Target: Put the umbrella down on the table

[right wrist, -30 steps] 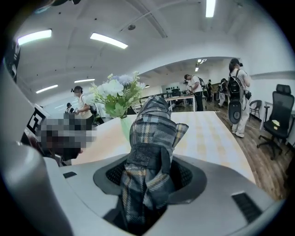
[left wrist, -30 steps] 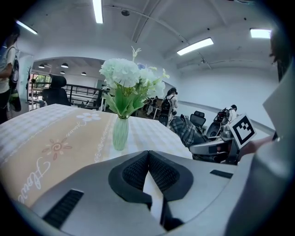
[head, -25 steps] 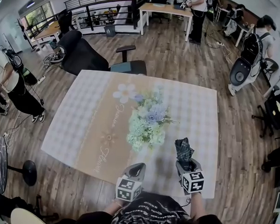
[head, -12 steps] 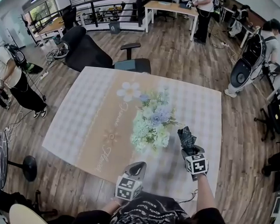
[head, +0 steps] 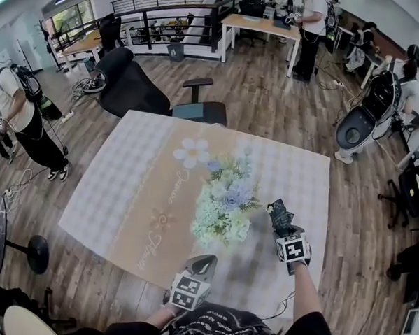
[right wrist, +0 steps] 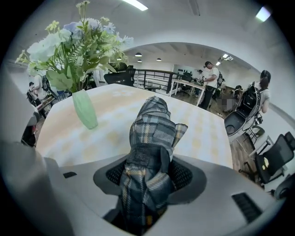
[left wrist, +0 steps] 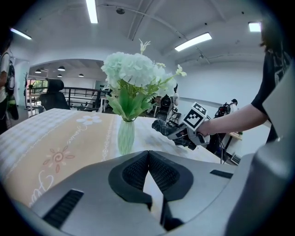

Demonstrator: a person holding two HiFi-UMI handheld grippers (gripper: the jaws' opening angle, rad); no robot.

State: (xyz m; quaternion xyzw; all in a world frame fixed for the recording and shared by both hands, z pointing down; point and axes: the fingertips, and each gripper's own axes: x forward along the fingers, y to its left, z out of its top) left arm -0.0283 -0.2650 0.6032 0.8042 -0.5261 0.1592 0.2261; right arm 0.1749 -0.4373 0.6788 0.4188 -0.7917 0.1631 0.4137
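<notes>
Your right gripper (head: 284, 232) pinches a folded umbrella (right wrist: 148, 147) around its middle, the soft plaid fabric bunched between ribbed pads. The umbrella's tip angles down over the cloth-covered table (head: 124, 194), clear of the glossy green vase (right wrist: 85, 109). It probably isn't touching the cloth yet. Your left gripper (left wrist: 148, 156) hangs near the table's front edge, its jaws pressed together and empty.

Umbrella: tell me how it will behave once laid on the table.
The umbrella probably squashes a little: its plaid fabric bulges around the jaws. Folded into a roundish bundle, it may roll slightly on the table.
</notes>
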